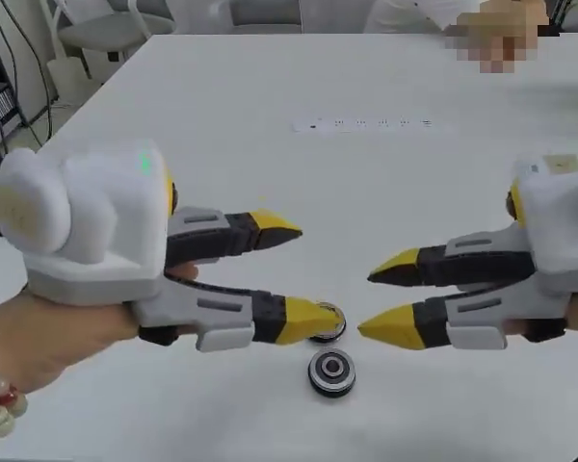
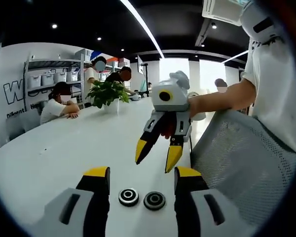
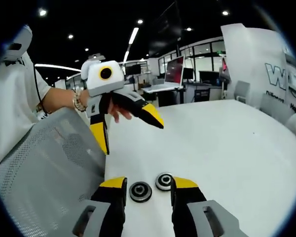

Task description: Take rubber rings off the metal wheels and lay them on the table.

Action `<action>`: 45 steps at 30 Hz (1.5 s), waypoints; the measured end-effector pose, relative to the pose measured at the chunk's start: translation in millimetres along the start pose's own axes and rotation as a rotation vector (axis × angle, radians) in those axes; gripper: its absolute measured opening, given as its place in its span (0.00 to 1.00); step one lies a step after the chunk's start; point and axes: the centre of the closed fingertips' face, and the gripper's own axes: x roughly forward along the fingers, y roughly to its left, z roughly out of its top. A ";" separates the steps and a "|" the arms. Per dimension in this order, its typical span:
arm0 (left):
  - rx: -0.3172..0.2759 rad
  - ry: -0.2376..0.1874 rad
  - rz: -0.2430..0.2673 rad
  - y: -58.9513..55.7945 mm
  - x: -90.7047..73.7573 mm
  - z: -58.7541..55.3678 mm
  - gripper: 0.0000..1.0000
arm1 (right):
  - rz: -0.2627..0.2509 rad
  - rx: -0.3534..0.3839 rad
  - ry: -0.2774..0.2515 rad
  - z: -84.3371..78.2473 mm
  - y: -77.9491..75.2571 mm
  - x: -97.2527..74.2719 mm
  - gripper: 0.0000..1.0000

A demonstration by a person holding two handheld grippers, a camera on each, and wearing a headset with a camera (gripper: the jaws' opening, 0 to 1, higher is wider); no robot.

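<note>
Spreading wide under both hands, the white table [image 1: 270, 144] carried the whole job, and a grey mesh chair back [image 2: 237, 158] stood at its edge beside the person.

Next came the left gripper [image 1: 303, 274], held low over the table. Its jaws stood wide apart with nothing between them, and the lower yellow tip lay just in front of the far wheel. From the right gripper view the left gripper [image 3: 133, 136] looked splayed and empty too. The right gripper [image 1: 366, 303] faced it from the other side, jaws parted less widely and also holding nothing. Its tips sat close to those of the left one but apart from them. The left gripper view showed the same gap in the right gripper [image 2: 155, 162].

Two small metal wheels lay flat on the table between the tips, side by side. The near wheel [image 1: 331, 372] sat in the open, clear of both grippers. The far wheel [image 1: 328, 327] was partly hidden behind the left tip. A dark rubber ring [image 1: 313, 377] ran round the near wheel; on the far one I could not tell.
</note>
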 end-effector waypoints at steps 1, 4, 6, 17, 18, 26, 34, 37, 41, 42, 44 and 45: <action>0.000 0.005 -0.003 -1.2 1.2 -2.5 0.46 | 0.005 0.007 0.008 -4.5 1.4 2.0 0.33; -0.005 0.023 -0.027 -7.9 7.2 -12.7 0.42 | 0.021 0.015 0.021 -12.2 5.0 6.5 0.32; 0.008 0.050 -0.030 -8.8 10.1 -19.7 0.40 | 0.028 0.018 0.043 -19.2 6.6 10.2 0.30; 0.058 0.142 -0.125 -21.5 26.2 -41.9 0.37 | 0.054 0.005 0.129 -44.4 12.0 17.1 0.26; 0.071 0.157 -0.129 -21.6 28.3 -45.9 0.36 | 0.055 0.002 0.138 -47.4 11.9 18.4 0.26; 0.031 0.173 -0.118 -22.6 33.9 -62.3 0.26 | 0.053 -0.014 0.165 -56.8 12.6 29.0 0.25; 0.049 0.223 -0.133 -28.6 40.1 -80.1 0.20 | 0.044 -0.025 0.160 -55.7 13.5 35.5 0.24; 0.053 0.230 -0.131 -28.8 41.2 -82.1 0.18 | 0.039 -0.027 0.159 -55.4 13.7 36.2 0.24; 0.046 0.236 -0.109 -24.2 42.0 -84.1 0.16 | 0.039 -0.024 0.165 -57.4 13.4 37.0 0.23; 0.041 0.236 -0.107 -23.5 42.0 -84.3 0.16 | 0.040 -0.024 0.167 -58.0 13.8 37.1 0.23; 0.024 0.233 -0.101 -22.0 42.0 -85.2 0.14 | 0.045 -0.025 0.174 -60.3 14.8 37.9 0.23; 0.016 0.228 -0.099 -22.4 41.5 -85.3 0.12 | 0.046 -0.028 0.178 -61.0 15.7 38.2 0.22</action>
